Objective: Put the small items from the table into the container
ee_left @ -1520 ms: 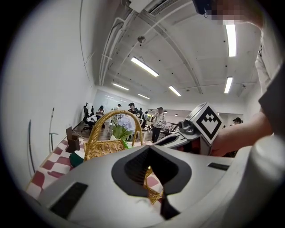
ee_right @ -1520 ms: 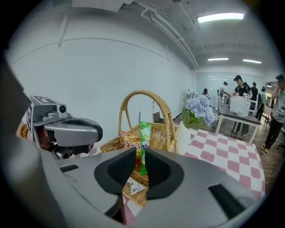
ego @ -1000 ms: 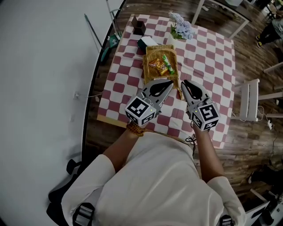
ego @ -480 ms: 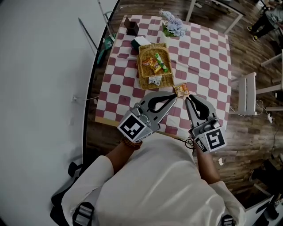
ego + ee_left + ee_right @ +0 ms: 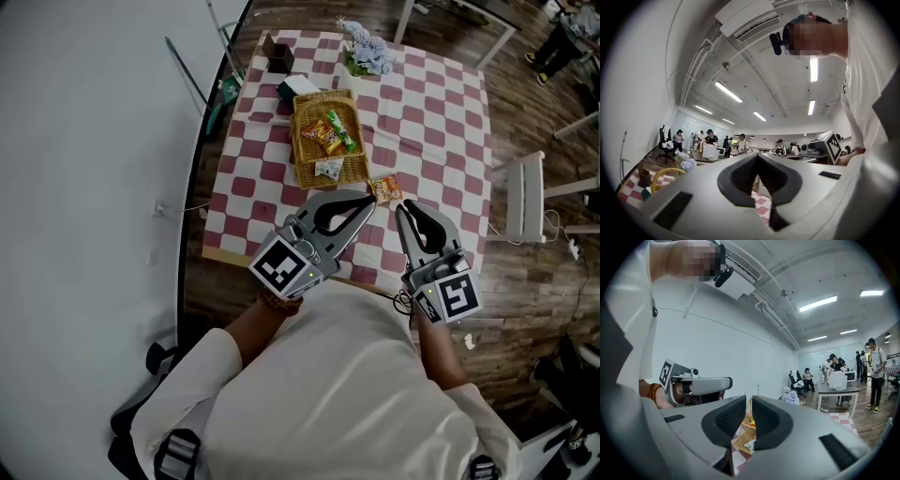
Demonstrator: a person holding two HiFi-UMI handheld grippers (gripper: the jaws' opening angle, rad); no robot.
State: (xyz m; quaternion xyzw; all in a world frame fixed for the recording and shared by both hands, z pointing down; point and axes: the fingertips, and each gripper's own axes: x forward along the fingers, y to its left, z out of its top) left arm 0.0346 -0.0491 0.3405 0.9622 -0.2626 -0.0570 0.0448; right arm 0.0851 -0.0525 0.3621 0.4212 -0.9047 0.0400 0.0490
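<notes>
Packet (image 5: 384, 190) lying just past fingers (image 5: 774, 420), seemingly untouched, left gripper (image 5: 371, 201) closed, right gripper (image 5: 403, 205) slightly parted, empty.

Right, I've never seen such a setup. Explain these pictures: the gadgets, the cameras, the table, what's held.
No robot here: a person holds two-jaw tongs in each hand. The top-down picture comes from a camera on the person's head. The other two come from cameras riding on the tongs, looking along their jaws. The left tongs are shut on nothing. The right tongs stand slightly apart, also empty. Below, on a checked tablecloth, sits a wicker basket holding snack packets. One more snack packet lies on the cloth beside it. A bunch of flowers and a dark box stand at the far end.
</notes>
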